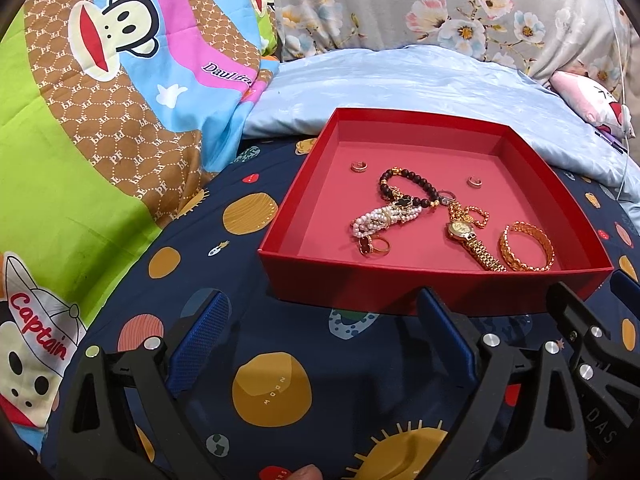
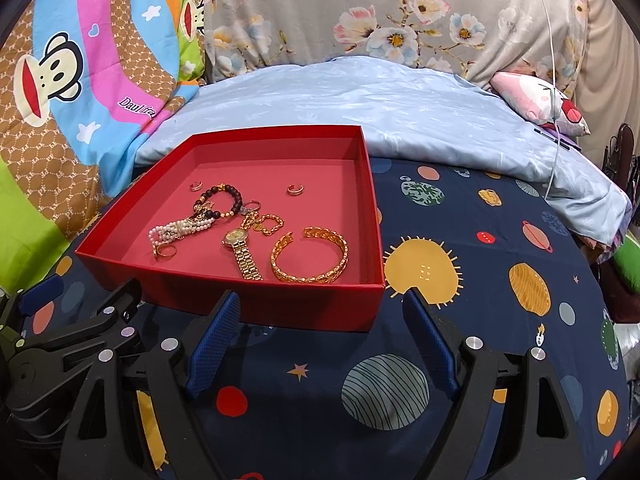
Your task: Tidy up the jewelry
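Note:
A shallow red box (image 1: 352,280) (image 2: 256,300) sits on the bed and holds jewelry: a gold cuff bangle (image 1: 526,246) (image 2: 309,255), a gold watch (image 1: 470,240) (image 2: 242,252), a dark bead bracelet (image 1: 404,188) (image 2: 224,198), a pearl bracelet (image 1: 384,220) (image 2: 176,232), gold rings (image 1: 374,245) and two small rings (image 1: 359,166) (image 1: 475,181). My left gripper (image 1: 320,338) is open and empty, in front of the box's near wall. My right gripper (image 2: 320,340) is open and empty, at the box's near right corner.
The bed has a dark blue planet-print sheet (image 1: 280,360) (image 2: 500,280). A light blue blanket (image 1: 420,88) (image 2: 360,100) lies behind the box. A monkey-print quilt (image 1: 100,100) is on the left. A pink plush (image 2: 536,100) lies far right.

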A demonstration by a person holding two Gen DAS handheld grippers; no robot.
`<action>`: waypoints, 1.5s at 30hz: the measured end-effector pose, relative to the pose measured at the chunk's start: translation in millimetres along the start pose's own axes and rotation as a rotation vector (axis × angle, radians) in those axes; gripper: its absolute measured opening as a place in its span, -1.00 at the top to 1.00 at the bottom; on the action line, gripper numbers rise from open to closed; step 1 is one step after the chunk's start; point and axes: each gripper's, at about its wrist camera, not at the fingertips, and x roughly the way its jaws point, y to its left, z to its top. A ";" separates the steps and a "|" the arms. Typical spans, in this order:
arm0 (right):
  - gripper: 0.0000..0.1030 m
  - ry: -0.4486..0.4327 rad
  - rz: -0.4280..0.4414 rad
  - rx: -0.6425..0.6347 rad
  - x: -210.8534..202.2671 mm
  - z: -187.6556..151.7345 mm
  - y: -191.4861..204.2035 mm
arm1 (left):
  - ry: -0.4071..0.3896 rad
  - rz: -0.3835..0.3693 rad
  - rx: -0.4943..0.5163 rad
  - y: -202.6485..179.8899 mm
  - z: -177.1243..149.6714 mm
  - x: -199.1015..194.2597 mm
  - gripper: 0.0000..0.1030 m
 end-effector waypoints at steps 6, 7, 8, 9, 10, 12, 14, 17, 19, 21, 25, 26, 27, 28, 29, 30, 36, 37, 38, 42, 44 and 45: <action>-0.59 -0.003 -0.002 -0.001 -0.3 0.0 -0.1 | -0.005 0.000 0.002 0.0 0.1 -1.4 -0.77; -0.59 -0.004 -0.002 -0.001 -0.3 0.0 0.1 | -0.007 -0.002 0.003 0.0 0.1 -1.7 -0.75; -0.59 -0.004 -0.003 -0.002 -0.6 0.4 -0.1 | -0.008 -0.002 0.003 0.0 0.2 -2.1 -0.74; -0.59 -0.004 -0.002 -0.001 -0.6 0.4 0.0 | -0.009 -0.002 0.004 -0.1 0.3 -2.3 -0.74; -0.59 -0.003 -0.002 -0.001 -0.6 0.3 0.0 | -0.010 -0.002 0.005 -0.1 0.3 -2.9 -0.73; -0.59 -0.004 -0.004 -0.001 -0.7 0.4 0.1 | -0.011 -0.002 0.007 -0.9 0.5 -2.9 -0.72; -0.59 -0.003 -0.004 -0.001 -0.5 0.3 0.0 | -0.015 -0.002 0.011 -1.7 0.6 -3.4 -0.69; -0.59 -0.002 -0.005 0.001 -1.1 -0.1 -1.0 | -0.017 0.002 0.014 -2.5 0.6 -3.7 -0.69; -0.59 -0.005 -0.006 0.000 -1.4 0.0 -1.1 | -0.017 0.001 0.013 -2.5 0.6 -3.8 -0.69; -0.59 -0.003 -0.005 0.000 -0.9 0.0 -1.0 | -0.017 0.002 0.014 -2.6 0.6 -3.9 -0.69; -0.59 -0.003 -0.006 -0.001 -1.2 0.1 -1.3 | -0.017 0.001 0.014 -2.6 0.7 -4.2 -0.69; -0.59 -0.003 -0.005 0.000 -1.2 0.1 -1.3 | -0.017 0.001 0.014 -2.4 0.8 -4.1 -0.68; -0.59 -0.003 -0.005 -0.001 -1.1 0.1 -1.1 | -0.016 0.001 0.014 -2.5 0.8 -3.8 -0.68; -0.59 -0.003 -0.005 0.000 -1.1 0.1 -1.3 | -0.016 0.002 0.014 -2.9 0.6 -4.2 -0.68; -0.59 -0.003 -0.006 0.000 -1.1 0.1 -1.4 | -0.016 0.006 0.016 -3.2 0.8 -4.0 -0.68; -0.59 -0.003 -0.006 0.001 -1.2 0.0 -1.0 | -0.017 0.010 0.019 -3.7 0.8 -4.2 -0.68; -0.59 0.001 -0.004 -0.007 -0.7 1.0 -4.0 | -0.004 0.045 0.021 -2.7 1.1 -1.8 -0.74; -0.59 -0.001 -0.004 -0.009 -1.2 1.1 -4.2 | -0.003 0.048 0.021 -3.2 1.1 -2.2 -0.74; -0.59 -0.001 -0.004 -0.010 -1.2 0.8 -4.0 | -0.003 0.052 0.021 -3.1 1.2 -2.3 -0.75; -0.59 0.000 -0.004 -0.009 -1.0 0.5 -3.0 | -0.003 0.056 0.022 -3.3 1.1 -3.0 -0.75; -0.59 -0.003 -0.005 -0.008 -1.6 0.7 -4.3 | -0.004 0.051 0.022 -3.1 1.1 -3.3 -0.75; -0.59 -0.003 -0.005 -0.007 -1.2 0.7 -4.0 | -0.004 0.047 0.021 -3.0 1.2 -3.2 -0.75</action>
